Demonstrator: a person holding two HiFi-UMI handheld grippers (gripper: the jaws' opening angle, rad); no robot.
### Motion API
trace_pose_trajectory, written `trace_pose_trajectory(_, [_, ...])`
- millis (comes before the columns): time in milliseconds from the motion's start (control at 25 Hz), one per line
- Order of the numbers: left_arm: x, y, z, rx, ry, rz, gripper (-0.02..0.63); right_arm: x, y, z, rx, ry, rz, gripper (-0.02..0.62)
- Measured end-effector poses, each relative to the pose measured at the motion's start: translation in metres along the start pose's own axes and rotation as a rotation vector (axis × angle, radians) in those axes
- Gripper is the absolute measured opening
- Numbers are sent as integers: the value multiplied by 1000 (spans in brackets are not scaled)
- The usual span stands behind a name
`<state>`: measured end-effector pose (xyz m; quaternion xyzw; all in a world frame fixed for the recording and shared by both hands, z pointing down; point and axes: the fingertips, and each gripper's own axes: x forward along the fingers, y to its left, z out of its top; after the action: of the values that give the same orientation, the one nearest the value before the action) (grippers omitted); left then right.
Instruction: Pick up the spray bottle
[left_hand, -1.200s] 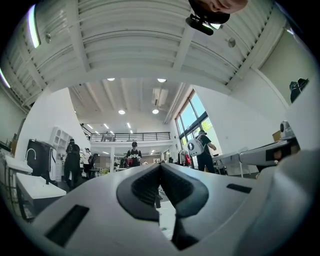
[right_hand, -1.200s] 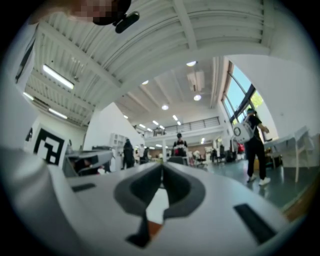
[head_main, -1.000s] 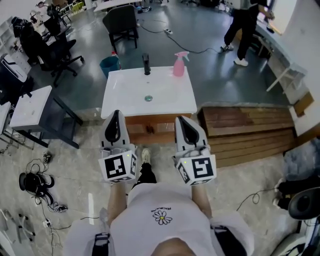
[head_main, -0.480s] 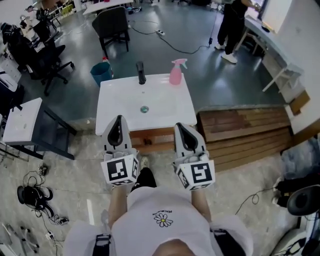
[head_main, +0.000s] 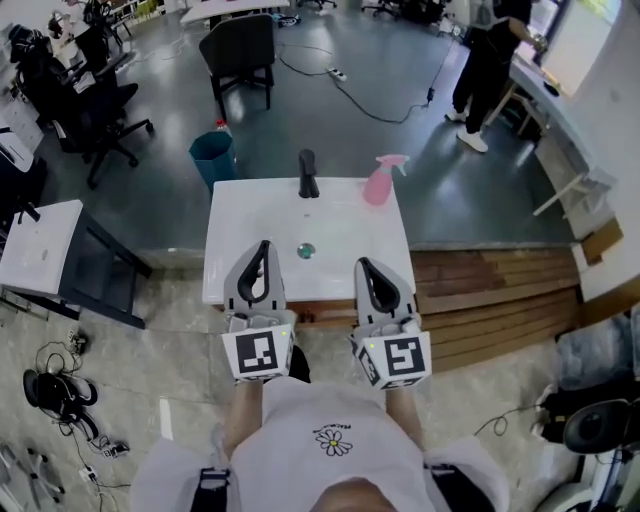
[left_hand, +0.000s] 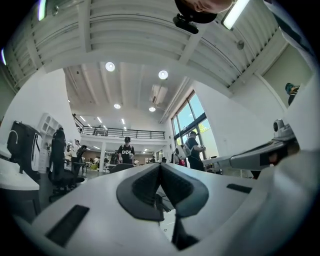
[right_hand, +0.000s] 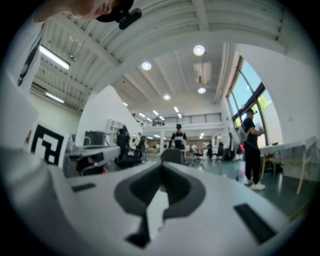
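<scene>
The spray bottle (head_main: 378, 186) stands upright across the counter (head_main: 240, 222), ahead of the right tongs (head_main: 367, 269); those and the left tongs (head_main: 262, 250) sit pressed together.

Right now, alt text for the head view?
A pink spray bottle stands at the back of a white sink top, right of a black faucet. The left gripper and right gripper, both shut and empty, are at its near edge.

Right gripper (right_hand: 161, 172): jaws together, nothing between. Straight beyond gripper: dark chair (right_hand: 172, 156). To gripper's right: standing person in black (right_hand: 251, 150), well apart.
</scene>
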<state>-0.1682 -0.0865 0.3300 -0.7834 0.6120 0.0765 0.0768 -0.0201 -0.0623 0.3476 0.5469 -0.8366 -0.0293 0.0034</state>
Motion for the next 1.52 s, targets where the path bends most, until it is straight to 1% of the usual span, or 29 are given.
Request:
trace_pose_trajectory(120, [18,22,-1,-10,1,19,18,29,2,1,7,-3,6,31])
trace_pose_trajectory(240, [40,44,-8,-3,-2,18,18,63,5,1,17,-4,8,29])
trace_pose_trajectory(360, [64,67,-18,26,45,7,18,96,7,3,14,-7,7,29])
trace_pose_trajectory(440, [79,81,-20,39,50,-6,18,112,5,5,17,-12,-12,29])
trace_pose_trajectory(520, [91,93,-19,43,44,-13,18,125,0,2,29,6,-53,29])
trace_pose_trajectory(600, [102,104,-23,20,52,2,18,136,-7,-7,47,39,-88,31])
trace_pose_trajectory(760, [115,114,-34,9,75,17,18,148,-15,-13,69,60,-97,31])
trace_pose_trajectory(1000, [126,113,-25,11,70,32,18,175,-17,-3,61,39,-51,31])
trace_pose_trajectory(1240, [126,127,-22,15,55,101,18,195,-12,-1,34,33,20,31])
trace_pose_trajectory(1360, [128,131,-26,21,62,123,18,201,-10,0,23,30,52,31])
trace_pose_trajectory(1520, [130,128,-26,-1,73,138,18,202,-14,2,20,24,64,31])
